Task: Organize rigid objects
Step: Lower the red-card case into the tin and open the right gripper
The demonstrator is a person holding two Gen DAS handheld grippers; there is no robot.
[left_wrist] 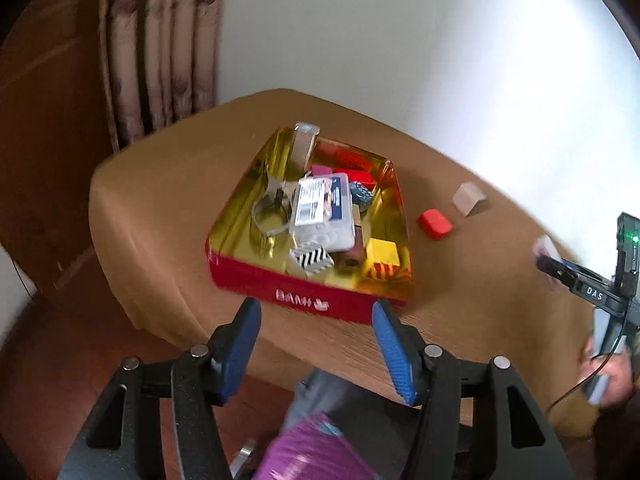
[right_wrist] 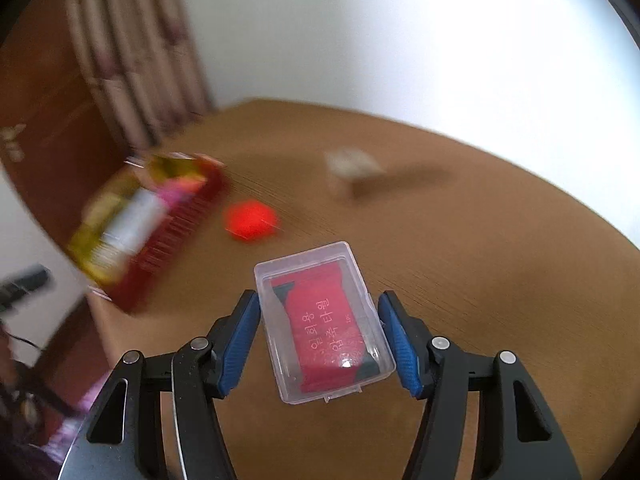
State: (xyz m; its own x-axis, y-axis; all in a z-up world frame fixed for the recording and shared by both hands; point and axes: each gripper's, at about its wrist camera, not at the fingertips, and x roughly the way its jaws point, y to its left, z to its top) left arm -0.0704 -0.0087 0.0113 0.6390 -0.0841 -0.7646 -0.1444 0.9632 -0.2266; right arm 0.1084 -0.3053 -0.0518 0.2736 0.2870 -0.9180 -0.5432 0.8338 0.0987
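A red tin box with a gold inside stands on the brown table and holds several small items, among them a clear plastic case and a yellow block. My left gripper is open and empty, just in front of the tin's near wall. My right gripper is shut on a clear plastic case with a red card inside, held above the table. A red block and a pale translucent block lie on the table right of the tin.
The brown table has its left and near edges close to the tin. A curtain and a white wall stand behind. The right gripper's body shows at the right edge of the left wrist view. A purple sleeve is below.
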